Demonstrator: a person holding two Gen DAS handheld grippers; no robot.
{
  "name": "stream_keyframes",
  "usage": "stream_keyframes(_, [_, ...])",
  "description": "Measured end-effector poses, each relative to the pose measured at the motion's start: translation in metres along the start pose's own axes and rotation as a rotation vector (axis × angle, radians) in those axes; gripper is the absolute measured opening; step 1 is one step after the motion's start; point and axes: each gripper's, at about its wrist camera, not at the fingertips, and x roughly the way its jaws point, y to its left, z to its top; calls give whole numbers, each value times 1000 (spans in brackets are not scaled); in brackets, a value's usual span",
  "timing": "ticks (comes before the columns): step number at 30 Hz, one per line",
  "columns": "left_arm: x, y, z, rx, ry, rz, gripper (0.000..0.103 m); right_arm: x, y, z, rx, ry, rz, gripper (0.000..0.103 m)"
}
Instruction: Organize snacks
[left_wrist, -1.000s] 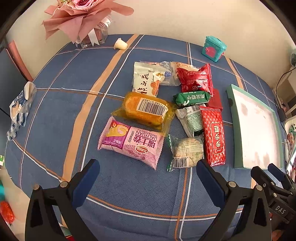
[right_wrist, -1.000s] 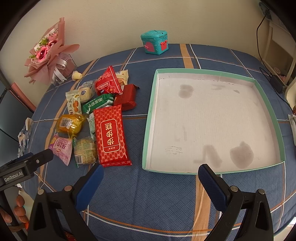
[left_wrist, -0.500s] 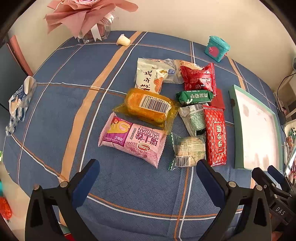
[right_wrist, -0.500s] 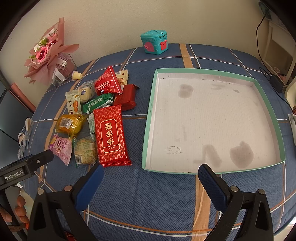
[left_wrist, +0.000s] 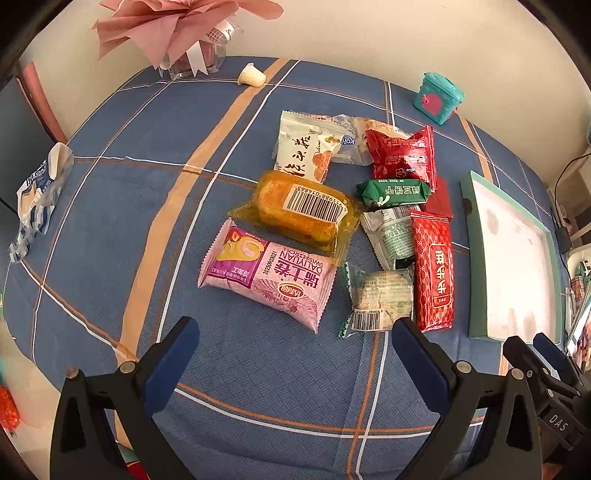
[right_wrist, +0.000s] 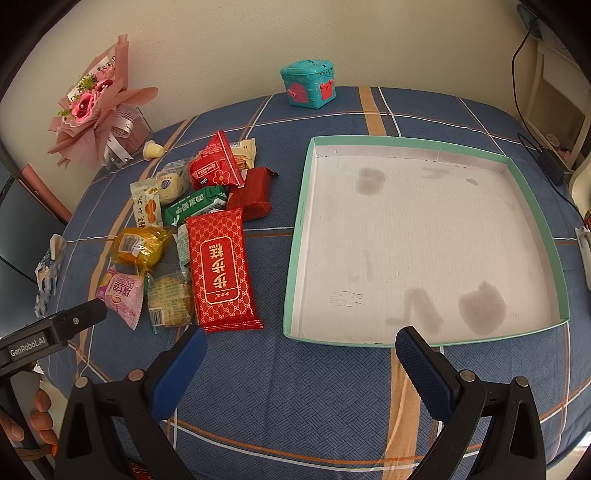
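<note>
Several wrapped snacks lie in a cluster on the blue plaid cloth. In the left wrist view my open left gripper (left_wrist: 293, 334) hovers just in front of a pink Swiss-roll pack (left_wrist: 267, 278). Behind it lie a yellow cake pack (left_wrist: 295, 214), a pale biscuit pack (left_wrist: 380, 297), a long red pack (left_wrist: 432, 269) and a green pack (left_wrist: 393, 192). A shallow green-rimmed tray (right_wrist: 295, 236) with a white floor stands empty to the right of the snacks. My open right gripper (right_wrist: 301, 345) hovers before the tray's front left corner, empty.
A pink flower bouquet (right_wrist: 96, 110) in a glass vase and a small cream cup (right_wrist: 153, 149) stand at the back left. A teal toy chest (right_wrist: 308, 85) stands at the back. A crumpled wrapper (left_wrist: 37, 195) lies at the left edge. Cables run at the right.
My left gripper has moved forward and down toward the pink Swiss-roll pack, so the snacks look larger. The right gripper has held still.
</note>
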Motion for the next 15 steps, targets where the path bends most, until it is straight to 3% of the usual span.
stream_keyframes(9, [2, 1, 1, -3, 15, -1, 103, 1, 1, 1, -1, 3, 7, 103])
stream_keyframes(12, [5, -2, 3, 9, 24, -24, 103, 3, 5, 6, -6, 6, 40, 103])
stream_keyframes(15, [10, -7, 7, 36, 25, 0, 103, 6, 12, 16, -3, 7, 95, 103])
